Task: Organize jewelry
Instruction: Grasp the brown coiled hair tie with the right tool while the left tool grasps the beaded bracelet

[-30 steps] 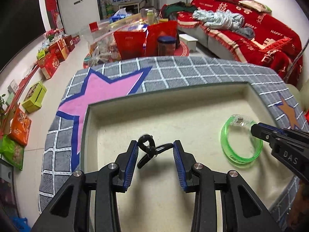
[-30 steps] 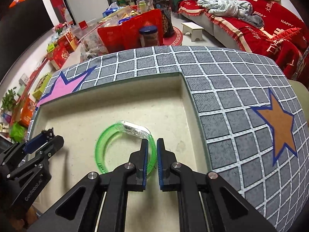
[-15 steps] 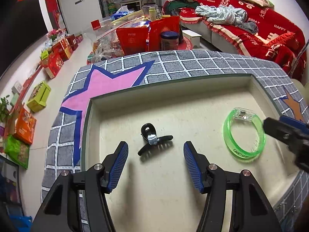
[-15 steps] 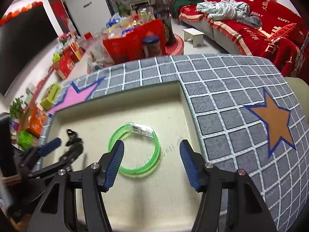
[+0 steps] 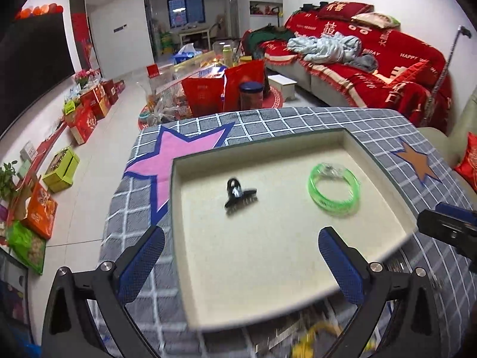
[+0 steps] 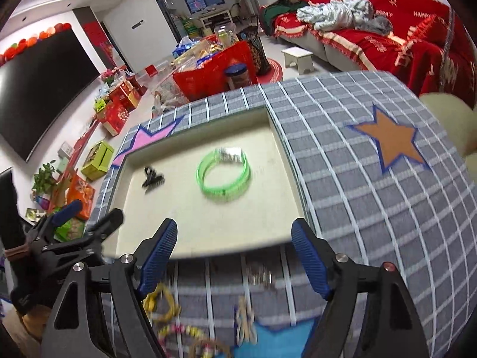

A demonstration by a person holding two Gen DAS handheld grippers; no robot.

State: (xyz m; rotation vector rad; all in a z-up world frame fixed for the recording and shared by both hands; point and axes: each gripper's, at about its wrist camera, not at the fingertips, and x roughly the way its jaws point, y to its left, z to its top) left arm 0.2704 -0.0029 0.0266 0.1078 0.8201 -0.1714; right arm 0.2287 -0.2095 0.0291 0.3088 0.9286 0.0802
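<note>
We hold left gripper point(image 5: 241, 264) spread wide, empty | right gripper point(image 6: 234, 256) likewise spread, empty | black hair claw point(image 5: 238, 197) and green bangle point(image 5: 334, 192) lie apart in beige tray point(image 5: 268, 283) | more jewelry blurred below.

red sofa cover point(image 5: 408, 59) reads "happy"; the rest is unreadable.

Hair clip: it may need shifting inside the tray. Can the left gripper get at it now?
Probably yes. The left gripper is open and empty, the hair clip lies alone on the tray floor ahead, and the green bangle sits apart to the right.
</note>
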